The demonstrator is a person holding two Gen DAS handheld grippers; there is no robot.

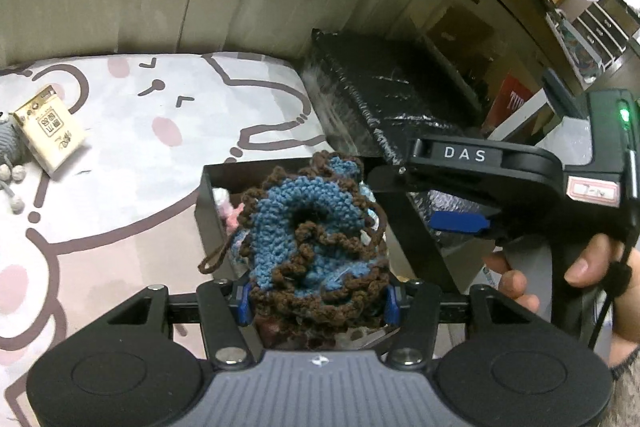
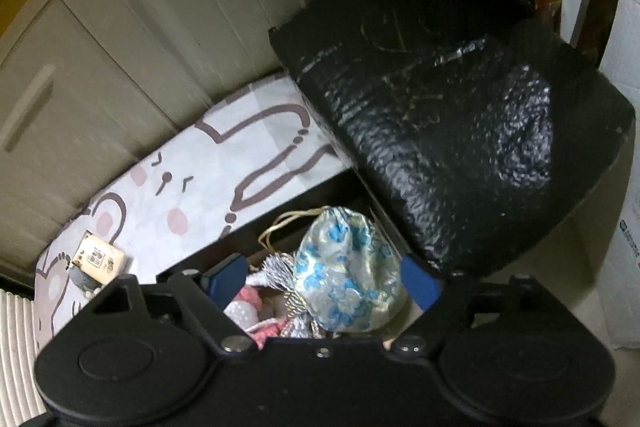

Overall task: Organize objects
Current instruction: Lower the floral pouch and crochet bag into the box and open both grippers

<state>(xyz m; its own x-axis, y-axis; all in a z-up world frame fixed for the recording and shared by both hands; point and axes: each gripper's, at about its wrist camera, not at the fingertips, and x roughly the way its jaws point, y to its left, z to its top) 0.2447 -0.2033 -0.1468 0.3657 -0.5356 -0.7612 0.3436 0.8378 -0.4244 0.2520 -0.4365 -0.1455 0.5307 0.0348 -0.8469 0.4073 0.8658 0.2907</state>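
Left tongs (image 1: 316,301) clamped on crocheted pouch (image 1: 312,239) over black box (image 1: 208,203); right tongs (image 2: 324,279) apart above floral pouch (image 2: 344,271); next, likely release.

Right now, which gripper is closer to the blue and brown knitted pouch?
Left. The left gripper clamps the blue and brown knitted pouch between its fingers; the right gripper hangs beside it, apart.

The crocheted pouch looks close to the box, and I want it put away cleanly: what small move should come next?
Probably lower it a little further, then open. The left gripper clamps the blue-and-brown crocheted pouch above the open black box, which already holds a floral pouch; the right gripper is open.
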